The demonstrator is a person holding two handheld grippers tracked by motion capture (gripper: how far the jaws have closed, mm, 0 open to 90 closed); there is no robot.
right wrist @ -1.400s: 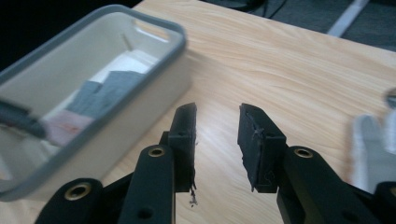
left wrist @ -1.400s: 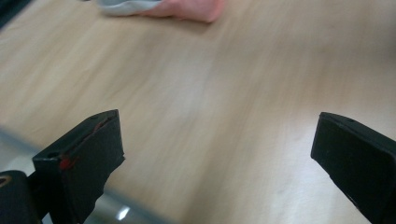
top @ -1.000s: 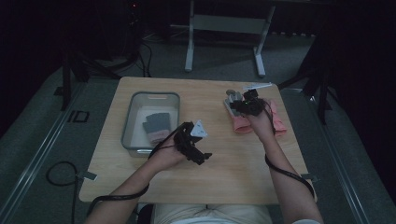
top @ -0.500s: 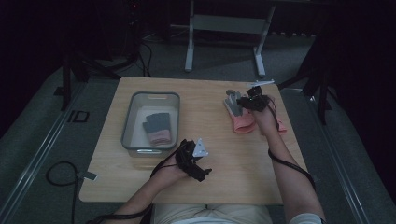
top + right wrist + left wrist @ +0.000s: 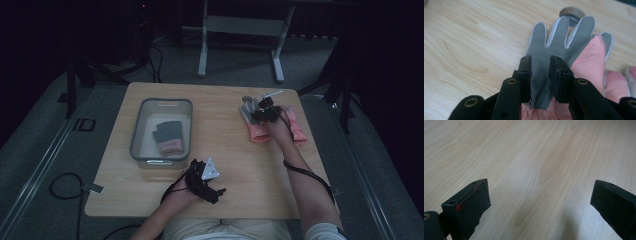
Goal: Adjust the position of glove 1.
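A pink and grey work glove [image 5: 564,37] lies flat on the wooden table, fingers pointing away. My right gripper [image 5: 541,61] is shut on a raised fold of its grey palm fabric. From above, that gripper [image 5: 260,112] sits over the glove [image 5: 259,132] at the table's far right. A second pink glove [image 5: 296,127] lies just beside it and shows at the right edge of the right gripper view [image 5: 624,77]. Near the front edge, my left gripper [image 5: 215,191] is low over bare wood, and its jaws [image 5: 541,192] are open with nothing between them.
A grey bin [image 5: 135,137] stands at the left of the table, with a dark grey and pink glove [image 5: 169,137] inside. A small round grey object [image 5: 571,11] sits beyond the held glove's fingertips. Dark floor, cables and a metal stand surround the table.
My left gripper has drawn back from beside the bin toward the front edge and come lower. My right gripper has dropped onto the glove.
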